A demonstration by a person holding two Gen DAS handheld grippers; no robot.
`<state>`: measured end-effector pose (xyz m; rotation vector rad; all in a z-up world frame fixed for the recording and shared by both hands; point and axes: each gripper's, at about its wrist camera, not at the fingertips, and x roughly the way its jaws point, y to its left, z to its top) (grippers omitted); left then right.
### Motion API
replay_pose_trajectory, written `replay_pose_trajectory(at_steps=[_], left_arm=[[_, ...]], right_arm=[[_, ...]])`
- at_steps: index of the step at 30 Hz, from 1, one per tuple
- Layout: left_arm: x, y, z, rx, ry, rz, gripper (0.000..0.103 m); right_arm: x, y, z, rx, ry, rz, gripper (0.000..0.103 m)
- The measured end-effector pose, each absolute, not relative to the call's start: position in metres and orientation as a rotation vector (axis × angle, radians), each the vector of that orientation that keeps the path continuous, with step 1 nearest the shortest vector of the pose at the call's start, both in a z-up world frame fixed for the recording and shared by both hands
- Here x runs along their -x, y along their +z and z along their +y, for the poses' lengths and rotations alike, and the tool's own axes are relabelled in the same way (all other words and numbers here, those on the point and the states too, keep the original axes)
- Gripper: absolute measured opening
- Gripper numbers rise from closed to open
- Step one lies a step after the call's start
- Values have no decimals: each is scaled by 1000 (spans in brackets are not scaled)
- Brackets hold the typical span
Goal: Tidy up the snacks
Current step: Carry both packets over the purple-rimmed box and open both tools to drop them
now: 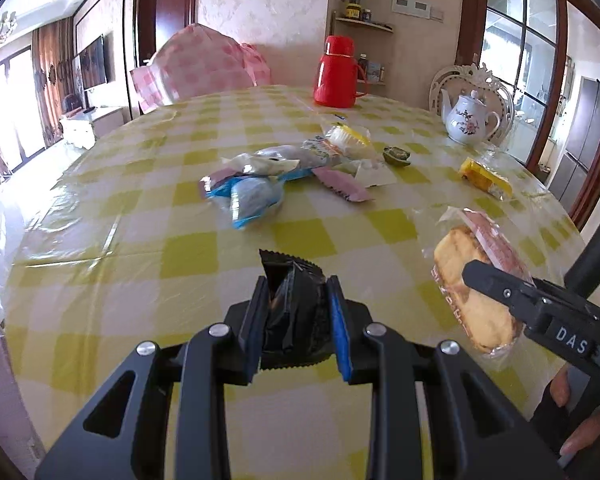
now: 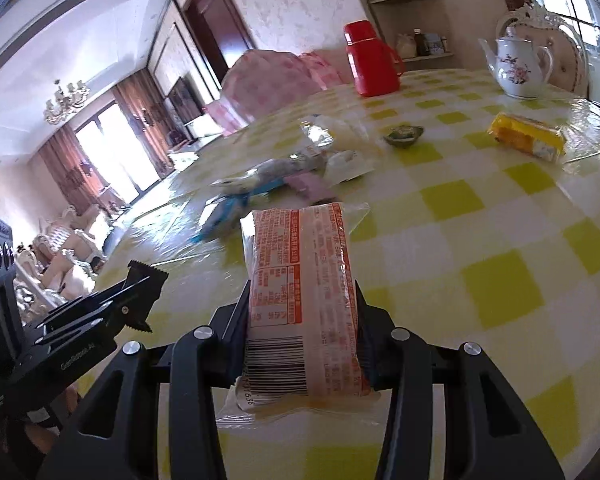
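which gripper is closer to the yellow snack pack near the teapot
Right. The right gripper, holding a cake pack, is on the yellow pack's side; the left gripper is farther across.

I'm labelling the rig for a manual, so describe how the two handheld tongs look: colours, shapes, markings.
Both are matte black, with angular linkage arms joined by round silver pins. The left tongs have flat fingers faced with blue pads. In the left view, white letters "DAS" show on the right tongs, and bare fingers show on the handle. The right view shows faint lettering on the left tongs' side, too blurred to read.
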<state>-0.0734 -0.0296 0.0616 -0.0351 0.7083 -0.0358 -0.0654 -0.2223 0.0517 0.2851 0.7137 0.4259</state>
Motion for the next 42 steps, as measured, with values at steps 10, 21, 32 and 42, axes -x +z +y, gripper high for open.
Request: replay_pose_trajectory(at_steps=[10, 21, 32, 42], left_arm=[[123, 70, 13, 27, 9, 691, 29], [173, 73, 77, 59, 100, 676, 30], [207, 69, 151, 93, 214, 695, 30], [220, 67, 207, 58, 353, 746, 30]], right_arm=[[104, 52, -179, -281, 532, 728, 44], [140, 63, -115, -174, 647, 737, 44], [190, 85, -35, -31, 815, 693, 44], [232, 82, 42, 141, 949, 707, 44]])
